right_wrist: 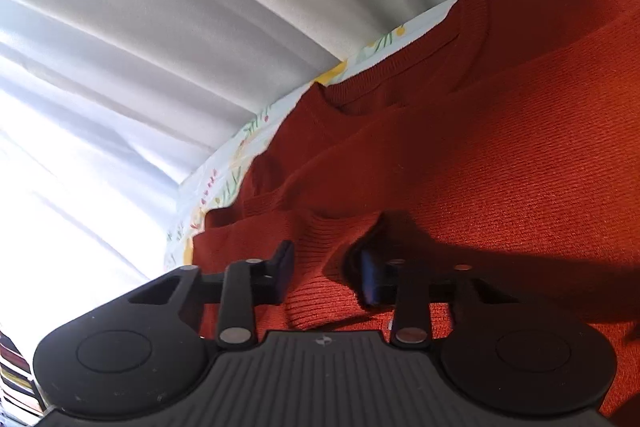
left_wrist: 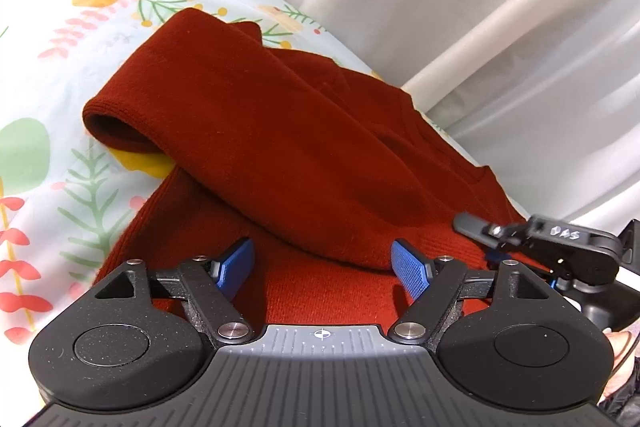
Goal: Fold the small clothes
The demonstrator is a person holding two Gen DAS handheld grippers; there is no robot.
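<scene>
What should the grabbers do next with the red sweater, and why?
Probably close the left gripper on the ribbed hem. Its jaws stand open around the hem edge of the red sweater, and a sleeve is already folded across the body. The right gripper has knit bunched between its jaws at the same edge, so both could then lift the hem to fold it.

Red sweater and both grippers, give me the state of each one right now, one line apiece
Red sweater: lying on the floral sheet, one sleeve folded across the body, its cuff hanging open.
Left gripper: open, fingers wide apart on either side of the folded sleeve, nothing gripped.
Right gripper: fingers around a raised bunch of the sweater's ribbed fabric; whether they pinch it cannot be told.
</scene>
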